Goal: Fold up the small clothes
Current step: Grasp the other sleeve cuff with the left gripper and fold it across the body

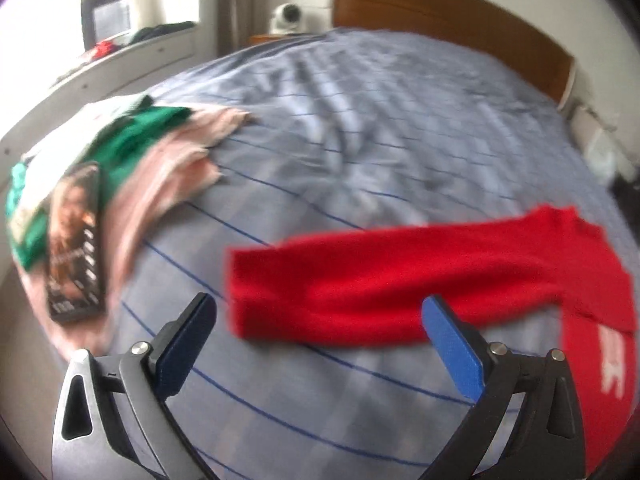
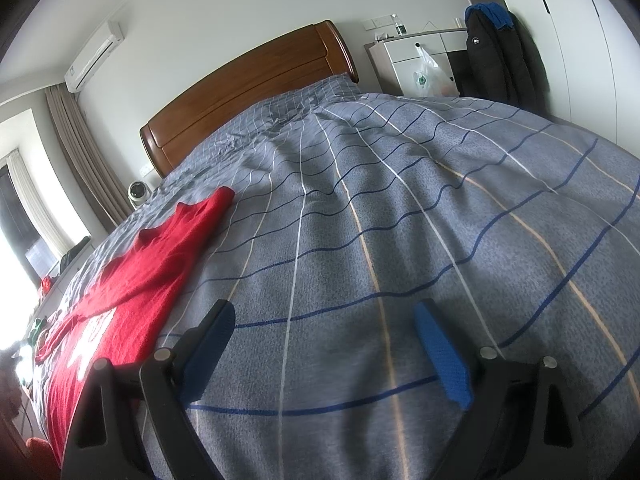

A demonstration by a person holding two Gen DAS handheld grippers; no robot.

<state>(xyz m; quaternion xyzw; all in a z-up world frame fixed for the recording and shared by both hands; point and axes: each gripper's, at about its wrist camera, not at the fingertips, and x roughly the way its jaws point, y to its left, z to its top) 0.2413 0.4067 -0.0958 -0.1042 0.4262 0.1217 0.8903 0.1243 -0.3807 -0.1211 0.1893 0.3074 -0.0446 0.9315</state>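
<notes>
A red garment with white print (image 1: 400,280) lies spread on the blue-grey checked bedspread (image 1: 360,140), one long sleeve stretched out to the left. My left gripper (image 1: 320,316) hovers open just in front of that sleeve, nothing between its blue pads; the view is blurred. In the right wrist view the same red garment (image 2: 132,280) lies along the left side of the bedspread (image 2: 400,220). My right gripper (image 2: 324,320) stands open over bare bedspread to the right of it, holding nothing.
A heap of green, pink and white clothes (image 1: 132,160) lies at the bed's left edge with a dark printed box (image 1: 76,240) on top. A wooden headboard (image 2: 248,88) stands at the far end. A white cabinet (image 2: 416,56) and a hanging dark jacket (image 2: 496,56) are at the right.
</notes>
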